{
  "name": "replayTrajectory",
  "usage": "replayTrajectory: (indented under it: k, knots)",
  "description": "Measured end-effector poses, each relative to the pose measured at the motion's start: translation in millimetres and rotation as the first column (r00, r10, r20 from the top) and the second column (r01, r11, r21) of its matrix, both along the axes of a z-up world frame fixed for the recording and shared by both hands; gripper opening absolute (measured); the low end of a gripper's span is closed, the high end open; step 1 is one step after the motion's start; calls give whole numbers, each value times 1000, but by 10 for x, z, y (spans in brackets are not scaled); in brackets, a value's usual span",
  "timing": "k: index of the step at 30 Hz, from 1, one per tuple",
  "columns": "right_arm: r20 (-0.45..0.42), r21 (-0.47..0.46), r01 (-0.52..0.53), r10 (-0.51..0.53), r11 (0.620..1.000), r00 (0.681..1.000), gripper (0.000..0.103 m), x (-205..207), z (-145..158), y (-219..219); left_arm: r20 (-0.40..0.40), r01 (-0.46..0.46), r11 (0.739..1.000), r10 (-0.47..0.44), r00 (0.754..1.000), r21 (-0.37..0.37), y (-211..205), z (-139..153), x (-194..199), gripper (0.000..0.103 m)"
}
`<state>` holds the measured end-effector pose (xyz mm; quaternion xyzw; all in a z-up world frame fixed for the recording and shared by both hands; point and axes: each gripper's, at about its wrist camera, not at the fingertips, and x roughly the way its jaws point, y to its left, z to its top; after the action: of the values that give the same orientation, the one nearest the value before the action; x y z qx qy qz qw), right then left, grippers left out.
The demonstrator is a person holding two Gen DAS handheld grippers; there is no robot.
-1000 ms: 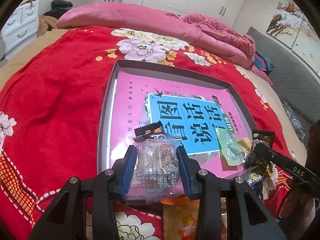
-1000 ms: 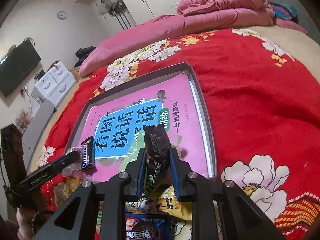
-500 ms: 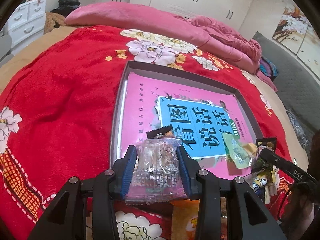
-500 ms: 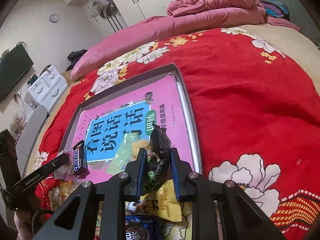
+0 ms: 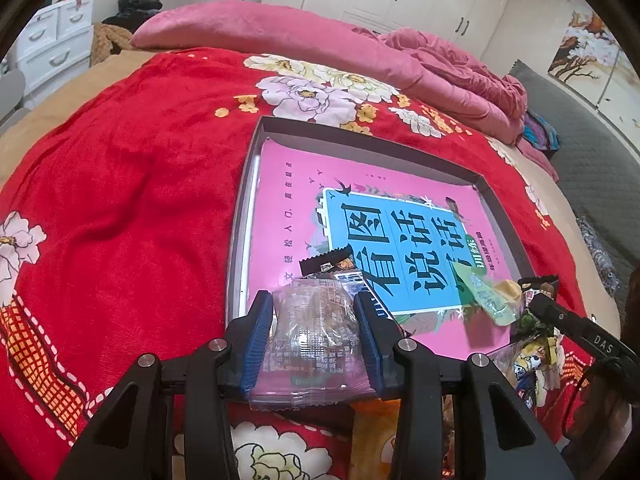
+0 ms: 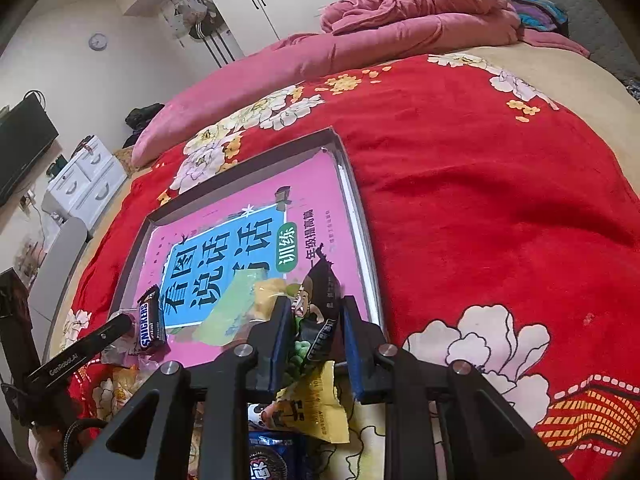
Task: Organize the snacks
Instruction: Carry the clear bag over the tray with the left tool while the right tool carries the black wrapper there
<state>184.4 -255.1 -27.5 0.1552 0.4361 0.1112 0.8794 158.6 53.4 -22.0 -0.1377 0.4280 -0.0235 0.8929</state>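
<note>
My left gripper [image 5: 314, 320] is shut on a clear-wrapped snack packet [image 5: 316, 340], held over the near edge of a grey tray [image 5: 360, 140] lined with a pink and blue book cover. My right gripper [image 6: 314, 320] is shut on a dark brown snack packet [image 6: 320, 304], held upright at the tray's [image 6: 240, 168] near right corner. In the tray lie a Snickers bar [image 6: 150, 322], also seen in the left wrist view as a dark bar [image 5: 328, 264], and a green packet [image 5: 488, 296] [image 6: 228, 312].
A red floral blanket [image 5: 120, 200] covers the bed. More snacks lie in front of the tray: a yellow packet [image 6: 312, 408] and a blue packet [image 6: 268, 460]. Pink bedding [image 5: 300, 36] is piled at the far side. White drawers [image 6: 84, 176] stand beyond the bed.
Both grippers keep their packets and stay almost in place. The right wrist view has swung a little, so the green packet now shows left of the dark packet.
</note>
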Motion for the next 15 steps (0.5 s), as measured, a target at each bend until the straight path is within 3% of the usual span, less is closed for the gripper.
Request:
replayTrajectory:
  k: [15]
  knots:
    - [11, -22, 21, -20, 1000, 1000, 30, -11, 43, -31, -2, 12, 1000, -12, 1000, 2, -42, -2, -7, 44]
